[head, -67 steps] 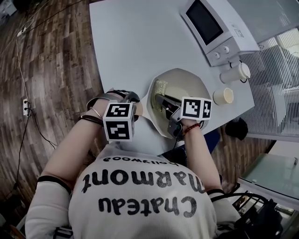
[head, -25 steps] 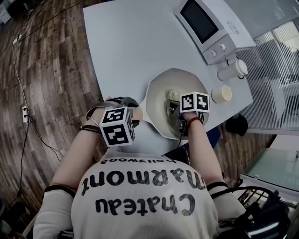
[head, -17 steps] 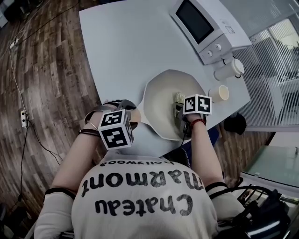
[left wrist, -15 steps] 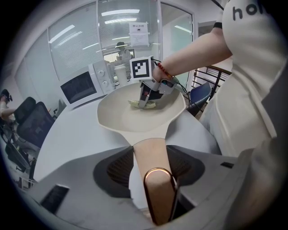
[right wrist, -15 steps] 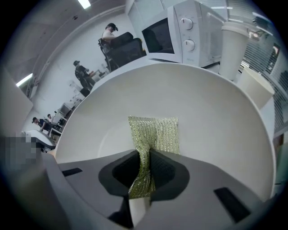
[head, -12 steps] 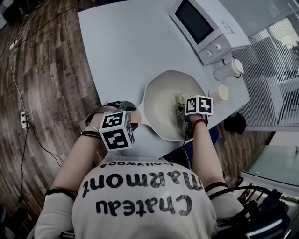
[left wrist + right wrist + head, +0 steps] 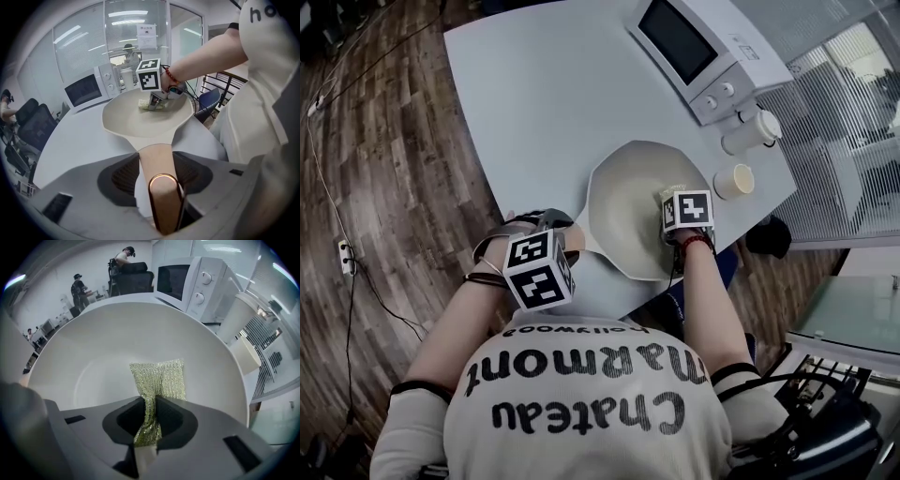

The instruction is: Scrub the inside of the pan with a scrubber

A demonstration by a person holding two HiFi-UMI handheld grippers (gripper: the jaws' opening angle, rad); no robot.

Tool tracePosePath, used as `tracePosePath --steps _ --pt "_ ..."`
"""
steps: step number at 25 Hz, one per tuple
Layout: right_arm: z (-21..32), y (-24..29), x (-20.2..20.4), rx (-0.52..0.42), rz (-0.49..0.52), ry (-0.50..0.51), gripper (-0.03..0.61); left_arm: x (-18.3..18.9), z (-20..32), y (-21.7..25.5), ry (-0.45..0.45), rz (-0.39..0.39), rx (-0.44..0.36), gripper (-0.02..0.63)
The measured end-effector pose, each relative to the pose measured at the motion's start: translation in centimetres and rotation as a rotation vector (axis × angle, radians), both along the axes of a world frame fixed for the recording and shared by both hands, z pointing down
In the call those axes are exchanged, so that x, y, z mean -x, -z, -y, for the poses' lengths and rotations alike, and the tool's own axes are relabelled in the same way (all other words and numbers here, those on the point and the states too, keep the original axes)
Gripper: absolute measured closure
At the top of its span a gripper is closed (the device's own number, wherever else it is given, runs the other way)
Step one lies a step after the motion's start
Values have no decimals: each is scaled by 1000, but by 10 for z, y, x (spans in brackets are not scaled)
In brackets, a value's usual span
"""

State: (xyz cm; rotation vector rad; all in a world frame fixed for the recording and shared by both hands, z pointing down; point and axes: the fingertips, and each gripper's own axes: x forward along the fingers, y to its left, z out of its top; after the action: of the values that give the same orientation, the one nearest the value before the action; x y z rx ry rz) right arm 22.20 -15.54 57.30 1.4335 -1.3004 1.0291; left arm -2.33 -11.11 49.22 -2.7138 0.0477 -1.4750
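Note:
A cream pan (image 7: 623,211) lies on the white table (image 7: 544,103) near its front edge. My left gripper (image 7: 157,171) has its jaws either side of the tan pan handle (image 7: 157,159); they are closing and the pads press the handle. My right gripper (image 7: 150,411) is shut on a gold-green mesh scrubber (image 7: 161,378), whose free end lies flat on the pan's inner wall (image 7: 112,343). In the head view the right gripper (image 7: 675,204) is over the pan's right side, with the scrubber (image 7: 673,191) just beyond its cube. The left gripper view shows that scrubber (image 7: 149,104) at the pan's far side.
A white microwave (image 7: 689,47) stands at the table's back right. A white lidded tumbler (image 7: 750,131) and a small paper cup (image 7: 733,180) sit close to the pan's right rim. The table's front edge runs just below the pan. People and office chairs are in the background.
The right gripper has carried the scrubber across the pan's inside from the left part to the right side. The left gripper stays on the handle.

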Motion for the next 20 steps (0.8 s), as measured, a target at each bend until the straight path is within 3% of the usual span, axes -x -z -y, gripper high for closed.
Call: tracePosePath --steps 10,20 --pt "-7 22 -26 -66 -102 -152 515 1 -2 2 9 -25 34 405" --pt "-19 68 -45 -147 -194 -168 515 1 -2 2 -12 -21 29 403"
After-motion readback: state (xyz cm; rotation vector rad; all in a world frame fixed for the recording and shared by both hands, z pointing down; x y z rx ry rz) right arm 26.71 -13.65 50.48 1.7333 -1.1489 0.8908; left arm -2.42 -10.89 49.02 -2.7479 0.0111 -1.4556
